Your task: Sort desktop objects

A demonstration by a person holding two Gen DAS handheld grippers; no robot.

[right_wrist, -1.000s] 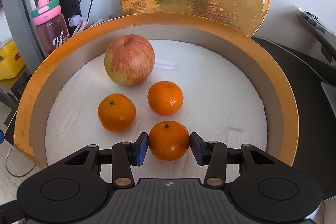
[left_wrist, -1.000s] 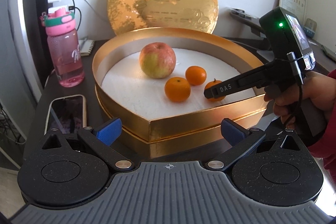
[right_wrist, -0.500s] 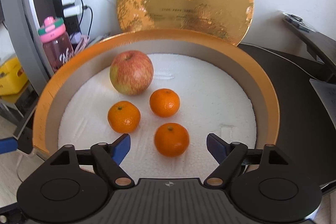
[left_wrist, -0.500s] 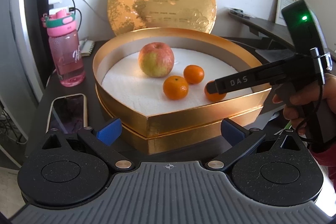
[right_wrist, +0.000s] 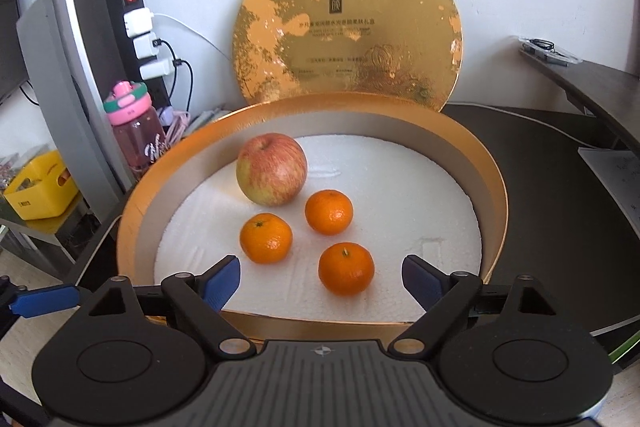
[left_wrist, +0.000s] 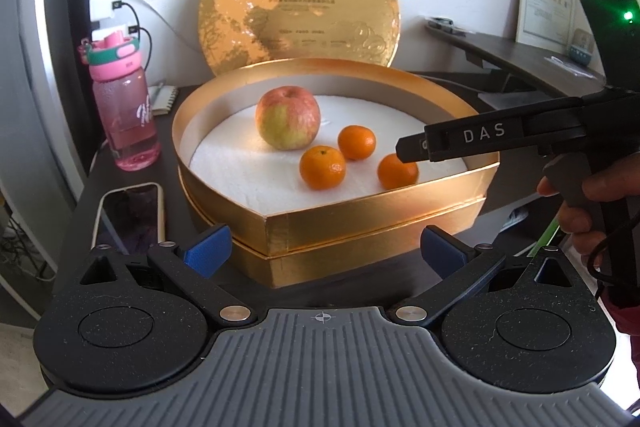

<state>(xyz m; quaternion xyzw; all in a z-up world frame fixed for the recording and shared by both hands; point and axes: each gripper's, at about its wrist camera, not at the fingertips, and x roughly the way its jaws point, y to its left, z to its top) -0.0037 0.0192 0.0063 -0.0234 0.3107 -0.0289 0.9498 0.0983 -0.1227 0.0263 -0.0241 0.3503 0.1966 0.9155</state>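
Note:
A round gold box (right_wrist: 494,187) (left_wrist: 360,219) with a white foam floor holds an apple (right_wrist: 271,174) (left_wrist: 288,123) and three tangerines. The nearest tangerine (right_wrist: 346,269) (left_wrist: 398,171) lies free on the foam just ahead of my right gripper (right_wrist: 320,277), whose jaws have just been opening and now stand open, clear of it. The other two tangerines (right_wrist: 266,238) (right_wrist: 329,211) sit beside the apple. My left gripper (left_wrist: 324,253) is open and empty before the box's near wall. In the left wrist view my right gripper's finger (left_wrist: 460,143) reaches over the box rim.
The box's gold lid (right_wrist: 346,23) leans on the wall behind. A pink water bottle (left_wrist: 124,107) and a phone (left_wrist: 132,215) lie left of the box on the dark desk. A power strip with chargers (right_wrist: 136,23) stands at the left; a yellow crate (right_wrist: 40,187) sits lower left.
My right gripper let go of the nearest tangerine, spread its jaws wide and drew back and up from it. The tangerine stays on the foam. The left gripper kept still.

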